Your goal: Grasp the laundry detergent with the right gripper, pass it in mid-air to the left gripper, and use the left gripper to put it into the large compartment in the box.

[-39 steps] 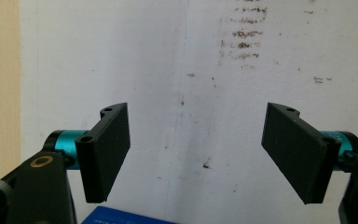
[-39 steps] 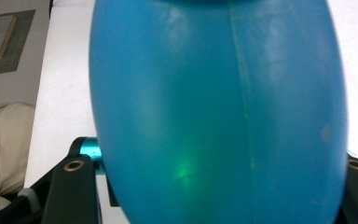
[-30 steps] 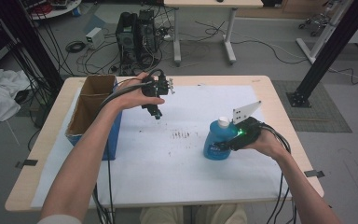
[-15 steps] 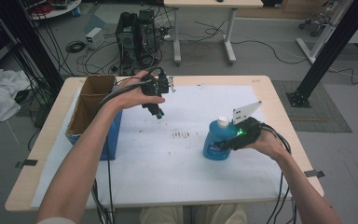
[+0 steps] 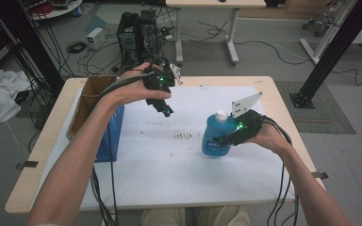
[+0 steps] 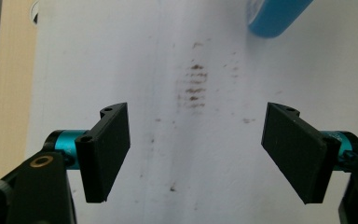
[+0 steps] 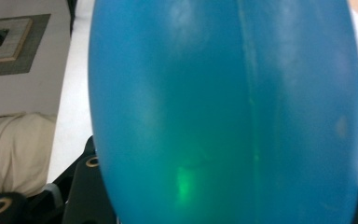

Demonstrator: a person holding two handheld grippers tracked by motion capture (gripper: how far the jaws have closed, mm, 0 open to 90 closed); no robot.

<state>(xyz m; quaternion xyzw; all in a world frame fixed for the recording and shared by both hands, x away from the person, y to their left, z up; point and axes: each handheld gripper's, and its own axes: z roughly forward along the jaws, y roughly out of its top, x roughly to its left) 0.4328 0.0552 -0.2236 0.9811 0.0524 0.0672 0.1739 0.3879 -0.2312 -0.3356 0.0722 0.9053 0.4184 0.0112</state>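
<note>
A blue bottle (image 5: 215, 135) with a white cap stands upright on the white sheet (image 5: 169, 165) at the right. My right gripper (image 5: 222, 140) comes in from the right and is shut on the bottle's body, which looms close in the right gripper view as the blue bottle (image 7: 223, 107). My left gripper (image 5: 165, 109) hangs in the air over the far left part of the sheet, pointing down. Its jaws stand wide apart in the left gripper view, left gripper (image 6: 196, 154), with nothing between them. The bottle's base (image 6: 275, 16) shows at the top there.
An open cardboard box (image 5: 90, 92) with a blue side stands at the table's left edge. Brown smudges (image 5: 185, 136) mark the middle of the sheet. Cables trail from both grippers toward the near edge. Computer cases and cables lie on the floor beyond the table.
</note>
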